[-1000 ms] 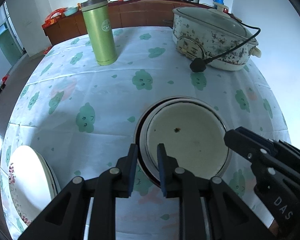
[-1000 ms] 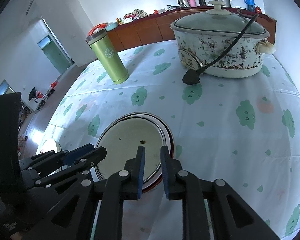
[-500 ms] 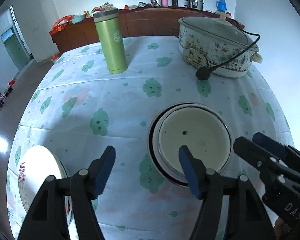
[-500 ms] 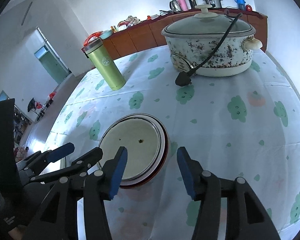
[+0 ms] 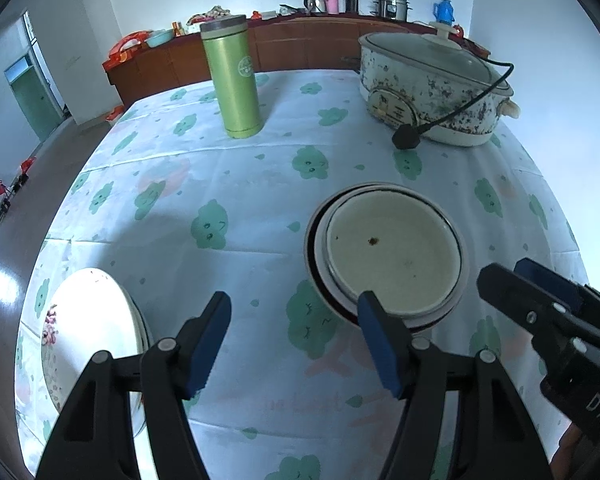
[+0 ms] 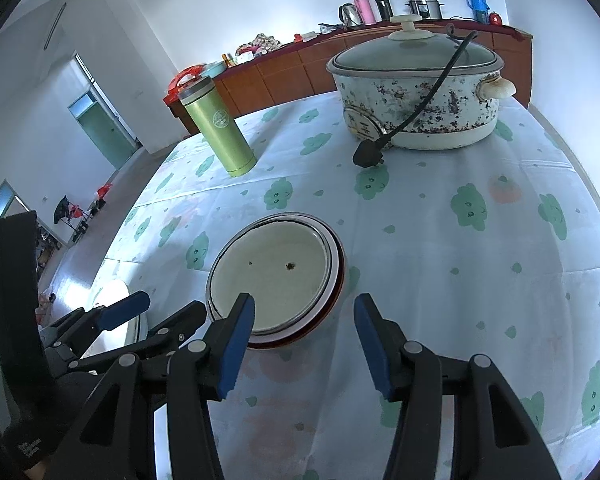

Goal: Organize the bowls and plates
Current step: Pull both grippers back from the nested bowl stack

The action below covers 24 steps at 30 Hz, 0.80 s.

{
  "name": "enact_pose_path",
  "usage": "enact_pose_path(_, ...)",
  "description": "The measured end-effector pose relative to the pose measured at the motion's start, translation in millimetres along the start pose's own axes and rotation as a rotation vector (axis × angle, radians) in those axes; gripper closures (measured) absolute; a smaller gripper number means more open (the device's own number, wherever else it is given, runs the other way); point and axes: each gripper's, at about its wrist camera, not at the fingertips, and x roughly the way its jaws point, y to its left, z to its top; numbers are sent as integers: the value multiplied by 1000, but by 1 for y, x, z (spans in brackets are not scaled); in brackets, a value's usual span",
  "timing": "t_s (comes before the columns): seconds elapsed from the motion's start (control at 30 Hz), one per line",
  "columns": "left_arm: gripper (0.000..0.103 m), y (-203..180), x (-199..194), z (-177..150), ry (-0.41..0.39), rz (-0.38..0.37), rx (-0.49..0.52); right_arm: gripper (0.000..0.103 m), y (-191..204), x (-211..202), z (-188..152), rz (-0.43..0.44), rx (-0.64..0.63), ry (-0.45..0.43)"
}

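Note:
A stack of cream bowls (image 5: 392,256) with a dark-rimmed one at the bottom sits on the flowered tablecloth; it also shows in the right wrist view (image 6: 276,272). A white plate with a flower print (image 5: 88,344) lies at the table's near left edge. My left gripper (image 5: 296,344) is open and empty, above the cloth just left of the stack. My right gripper (image 6: 304,344) is open and empty, just in front of the stack's near right rim; it shows at the right of the left wrist view (image 5: 540,300).
A green flask (image 5: 234,80) stands at the back left of the table. A speckled electric cooker (image 5: 428,88) with a glass lid stands at the back right, its black plug (image 5: 407,138) lying on the cloth. A wooden sideboard (image 5: 300,44) runs behind the table.
Both grippers have opened from shut and have pulled back and up from the bowl stack. The stack stays in place on the cloth.

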Motion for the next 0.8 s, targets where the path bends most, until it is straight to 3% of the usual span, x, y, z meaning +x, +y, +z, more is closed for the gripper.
enact_pose_path(0.8, 37, 12, -33, -30, -20, 2, -42, 48, 21, -32, -26, 11, -31, -19)
